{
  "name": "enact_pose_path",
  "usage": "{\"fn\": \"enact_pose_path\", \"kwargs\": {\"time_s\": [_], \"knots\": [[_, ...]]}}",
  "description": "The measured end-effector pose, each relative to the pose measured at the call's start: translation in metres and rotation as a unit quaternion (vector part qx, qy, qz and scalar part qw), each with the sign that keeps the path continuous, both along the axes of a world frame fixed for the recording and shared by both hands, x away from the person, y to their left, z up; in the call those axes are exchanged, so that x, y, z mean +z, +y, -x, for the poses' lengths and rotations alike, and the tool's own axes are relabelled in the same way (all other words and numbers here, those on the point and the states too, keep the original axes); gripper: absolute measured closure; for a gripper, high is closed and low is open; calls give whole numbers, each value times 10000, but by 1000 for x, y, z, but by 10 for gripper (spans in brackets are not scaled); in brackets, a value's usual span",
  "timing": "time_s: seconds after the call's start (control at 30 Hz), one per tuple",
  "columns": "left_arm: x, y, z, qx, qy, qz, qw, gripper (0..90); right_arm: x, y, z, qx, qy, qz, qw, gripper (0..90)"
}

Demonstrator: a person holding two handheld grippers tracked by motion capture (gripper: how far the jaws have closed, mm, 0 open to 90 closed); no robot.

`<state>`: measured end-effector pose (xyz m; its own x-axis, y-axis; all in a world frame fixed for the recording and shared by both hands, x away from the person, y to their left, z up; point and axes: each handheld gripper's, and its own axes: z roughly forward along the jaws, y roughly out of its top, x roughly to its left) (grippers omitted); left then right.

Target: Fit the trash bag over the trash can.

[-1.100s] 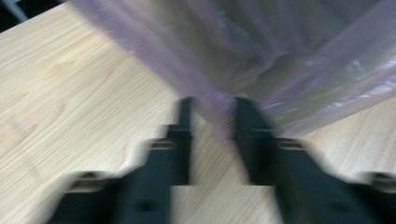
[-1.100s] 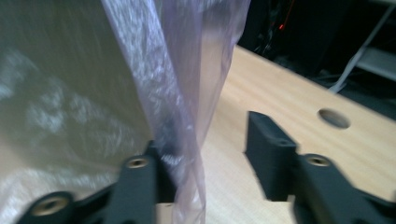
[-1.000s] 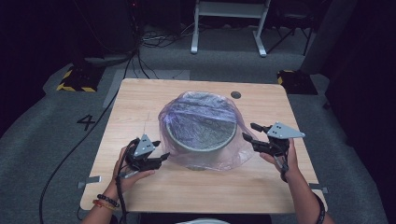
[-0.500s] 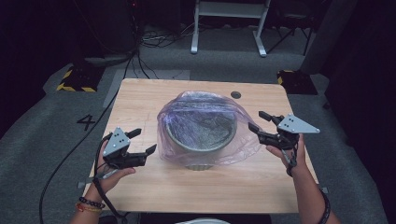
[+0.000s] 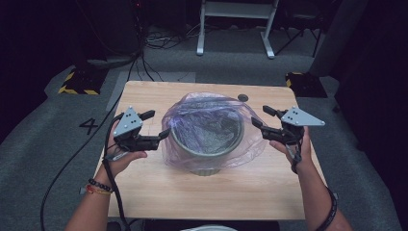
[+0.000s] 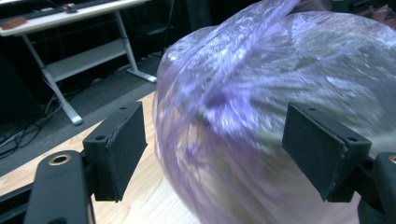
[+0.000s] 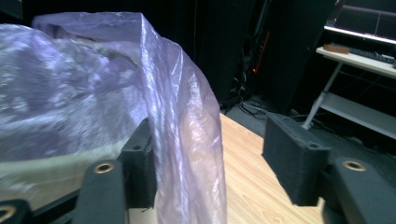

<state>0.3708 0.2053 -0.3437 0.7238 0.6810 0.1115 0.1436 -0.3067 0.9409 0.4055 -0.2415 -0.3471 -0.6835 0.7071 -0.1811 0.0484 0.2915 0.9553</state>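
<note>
A grey-green bowl point(image 5: 204, 168) stands mid-table under a thin purple plastic bag point(image 5: 211, 115) that drapes over its rim and sides. My left gripper point(image 5: 158, 124) hovers at the bowl's left, jaws apart after just opening. In the left gripper view the bag point(image 6: 261, 93) bulges between the pads point(image 6: 123, 144), which do not press on it. My right gripper point(image 5: 260, 116) hangs at the bowl's right; its jaws have also just been opening. In the right gripper view a fold of bag point(image 7: 177, 121) hangs loose between the jaws, close to the left pad point(image 7: 142, 163).
The wooden table point(image 5: 192, 197) has bare room in front of the bowl and a small black disc point(image 5: 243, 97) at its far edge. Beyond it stand a white stand point(image 5: 235, 19), floor cables point(image 5: 159, 41) and a yellow-black striped block point(image 5: 77, 82).
Both grippers have risen and drawn back from the bag's sides, and their jaws stand wider. The left one swung out to the left, then came back nearer the bowl.
</note>
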Motion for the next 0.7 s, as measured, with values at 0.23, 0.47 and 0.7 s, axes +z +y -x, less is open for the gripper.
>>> {"fn": "enact_pose_path", "kwargs": {"time_s": [0.23, 0.47, 0.7], "knots": [[4, -23, -21, -11, -53, -325, 9995, 320, 3, 6, -23, -3, 274, -29, 9996, 740], [11, -27, -38, 55, -149, -241, 9996, 554, 2, 18, -37, 62, 323, 147, 9994, 843], [23, -17, -37, -206, -62, 120, 9997, 368, -1, 17, -39, -13, 332, 149, 9993, 791]]}}
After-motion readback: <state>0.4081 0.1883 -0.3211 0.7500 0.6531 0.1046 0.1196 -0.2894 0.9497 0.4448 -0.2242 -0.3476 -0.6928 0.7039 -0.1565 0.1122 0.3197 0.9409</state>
